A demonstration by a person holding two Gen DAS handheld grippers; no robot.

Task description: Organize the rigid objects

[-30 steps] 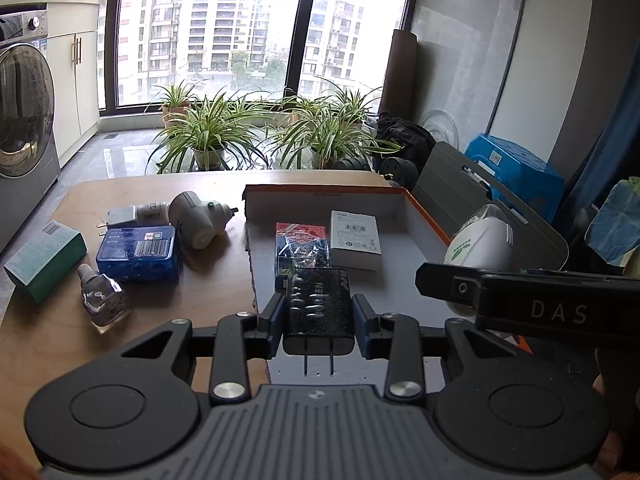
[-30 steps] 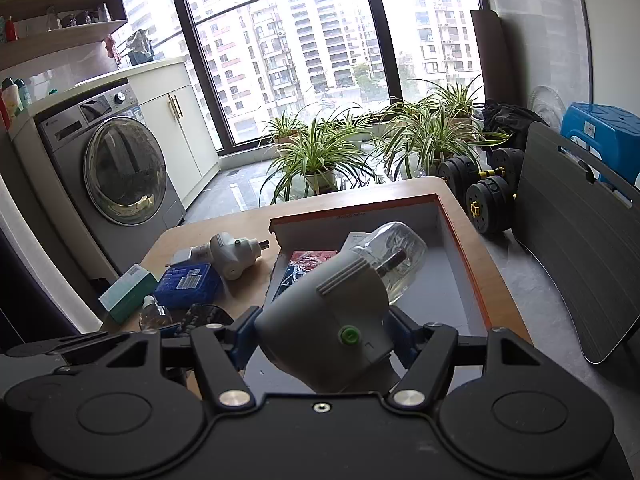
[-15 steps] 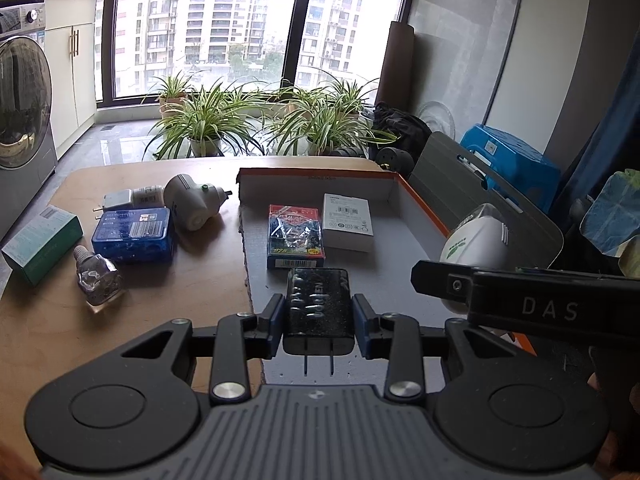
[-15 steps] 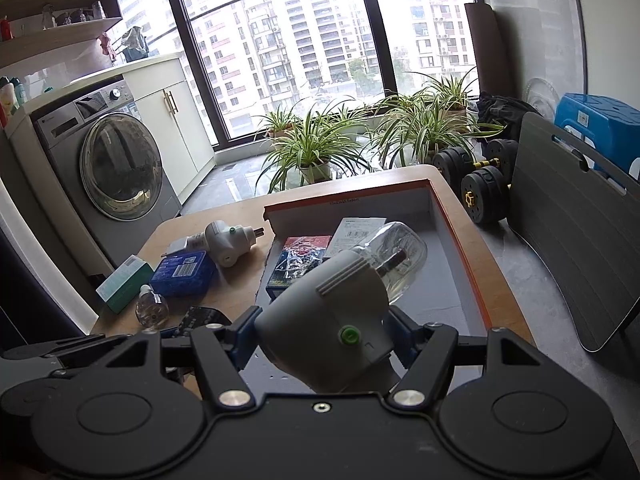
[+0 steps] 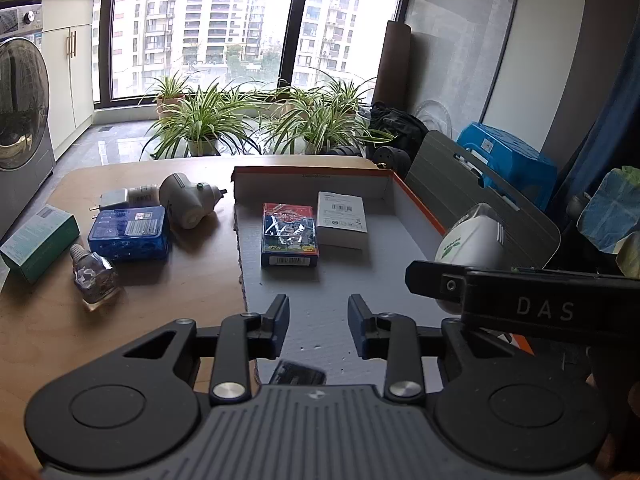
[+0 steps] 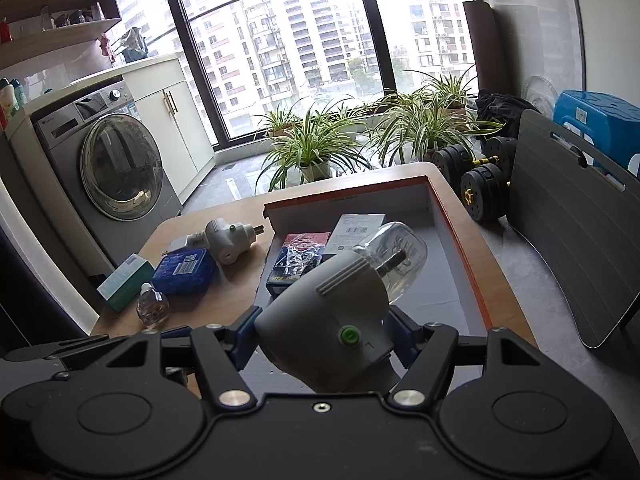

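Note:
My left gripper [image 5: 318, 320] is open and empty above the near end of the orange-edged grey tray [image 5: 416, 208]. The black plug adapter [image 5: 298, 376] lies in the tray just below it, mostly hidden by the gripper body. A card pack [image 5: 289, 234] and a white box [image 5: 341, 220] lie in the tray. My right gripper [image 6: 320, 338] is shut on a grey plug-in vaporizer with a clear bottle [image 6: 340, 312], held above the tray [image 6: 458, 240]; it also shows in the left wrist view [image 5: 470, 244].
On the wooden table [image 5: 120, 328] left of the tray lie a second grey vaporizer [image 5: 186, 202], a blue box [image 5: 130, 232], a green box [image 5: 38, 242], a small clear bottle [image 5: 94, 274] and a white adapter [image 5: 128, 198]. Potted plants stand beyond the table.
My left gripper opened and let go of the black plug adapter, which now lies in the tray beneath it. Both grippers rose a little. The right gripper still holds the vaporizer.

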